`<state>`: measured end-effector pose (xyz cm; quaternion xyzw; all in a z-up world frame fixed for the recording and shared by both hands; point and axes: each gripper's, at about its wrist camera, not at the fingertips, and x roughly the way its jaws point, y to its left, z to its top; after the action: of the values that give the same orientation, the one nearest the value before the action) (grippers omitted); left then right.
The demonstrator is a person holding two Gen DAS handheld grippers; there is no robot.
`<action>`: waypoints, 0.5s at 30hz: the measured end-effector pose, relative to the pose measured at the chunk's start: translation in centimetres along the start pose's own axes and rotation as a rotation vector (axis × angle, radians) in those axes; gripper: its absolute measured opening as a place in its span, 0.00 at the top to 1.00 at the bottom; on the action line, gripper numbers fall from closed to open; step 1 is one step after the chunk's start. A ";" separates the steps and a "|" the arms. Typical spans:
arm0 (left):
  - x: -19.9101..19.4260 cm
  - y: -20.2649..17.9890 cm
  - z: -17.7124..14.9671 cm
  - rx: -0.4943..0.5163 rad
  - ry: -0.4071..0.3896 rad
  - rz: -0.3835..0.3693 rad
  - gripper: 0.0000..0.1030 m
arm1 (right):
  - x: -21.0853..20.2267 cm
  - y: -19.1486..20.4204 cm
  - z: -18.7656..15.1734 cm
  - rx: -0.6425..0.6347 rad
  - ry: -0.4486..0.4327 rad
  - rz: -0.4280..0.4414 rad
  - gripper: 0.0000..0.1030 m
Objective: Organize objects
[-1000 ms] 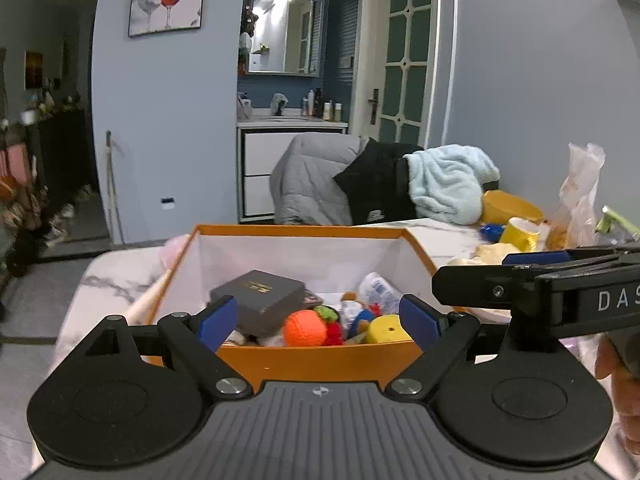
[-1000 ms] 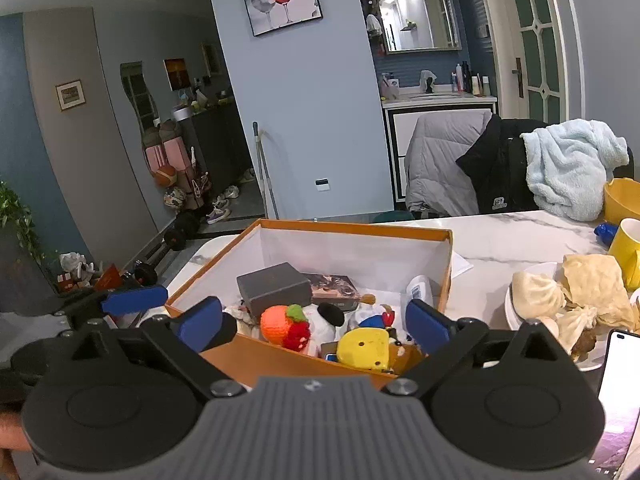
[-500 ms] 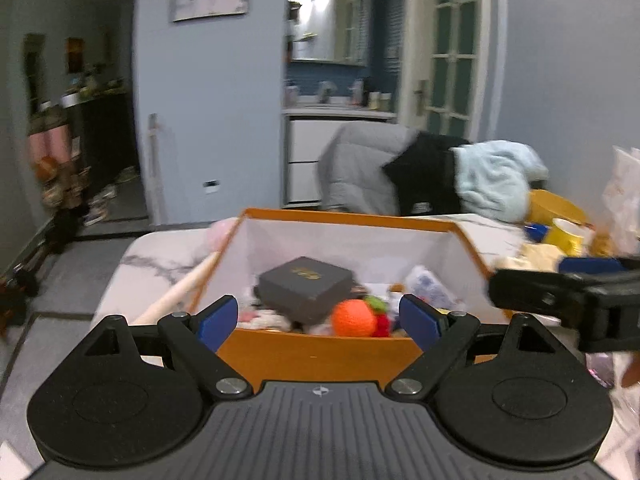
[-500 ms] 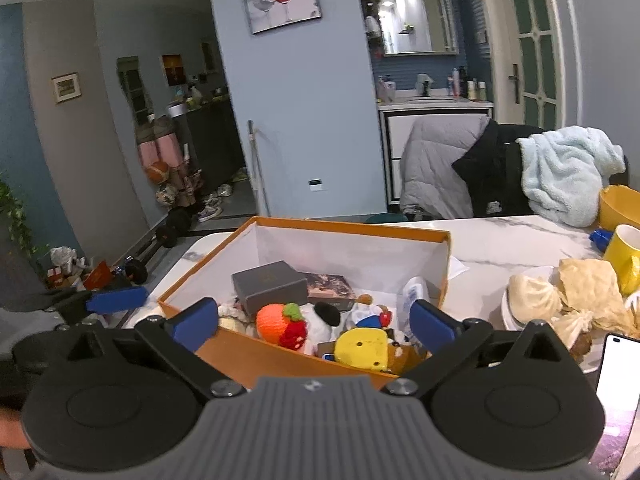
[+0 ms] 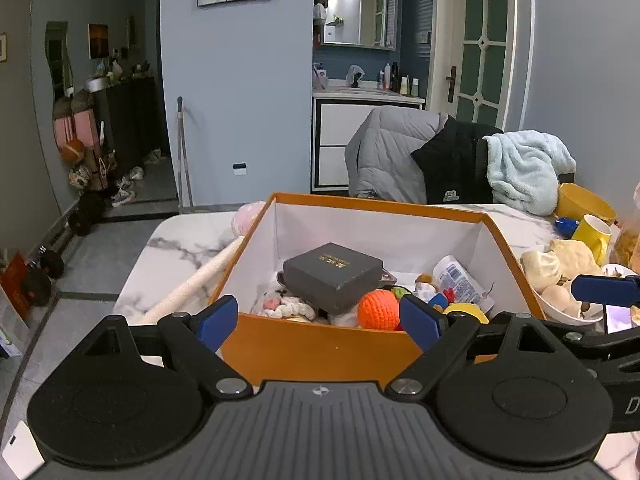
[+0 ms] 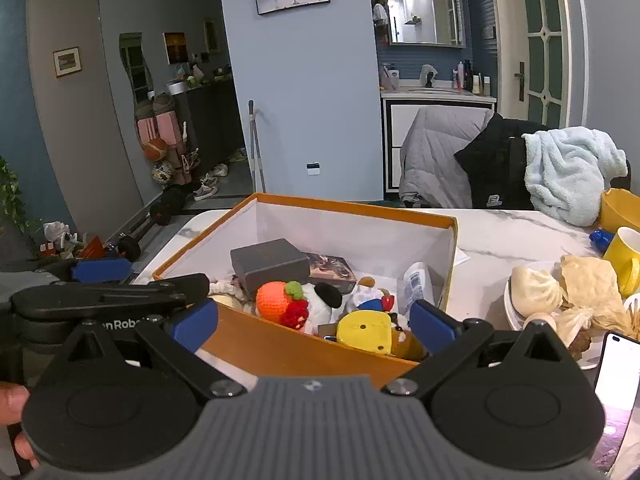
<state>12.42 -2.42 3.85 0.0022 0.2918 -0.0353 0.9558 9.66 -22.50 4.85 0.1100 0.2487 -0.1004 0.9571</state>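
An orange box (image 5: pixel 320 354) with white inner walls stands on the marble table. Inside lie a dark grey case (image 5: pixel 334 272), an orange knitted ball (image 5: pixel 378 310), a white tube (image 5: pixel 460 280) and a yellow toy (image 6: pixel 364 332), among other small toys. My left gripper (image 5: pixel 319 318) hovers open at the box's near wall, holding nothing. My right gripper (image 6: pixel 314 325) is open too, at the near right corner of the same box (image 6: pixel 288 348), also holding nothing. Each view catches a blue finger of the other gripper at its edge.
Right of the box are a plate of buns (image 6: pixel 536 292), a yellow mug (image 6: pixel 624 256), a yellow bowl (image 5: pixel 584 202) and a phone (image 6: pixel 616 372). A white stick (image 5: pixel 192 280) and a pink plush (image 5: pixel 248 216) lie left of it. A chair draped with jackets (image 5: pixel 420 160) stands behind.
The left gripper's view has swung left and lifted a little, so the box now sits right of centre. The right gripper has edged slightly closer. Both stay open.
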 end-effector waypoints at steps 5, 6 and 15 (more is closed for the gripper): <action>0.0 -0.1 0.0 0.007 0.002 0.002 0.00 | 0.1 0.0 -0.1 -0.003 0.006 0.000 0.01; 0.0 -0.1 0.0 0.005 0.001 0.002 0.00 | 0.1 0.1 -0.1 -0.003 0.005 0.000 0.01; 0.0 0.0 -0.4 0.002 0.017 -0.002 0.00 | 0.3 0.2 -0.2 -0.012 0.012 0.000 0.01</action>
<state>12.25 -2.38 3.53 0.0032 0.2999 -0.0364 0.9533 9.89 -22.35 4.55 0.1047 0.2552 -0.0983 0.9562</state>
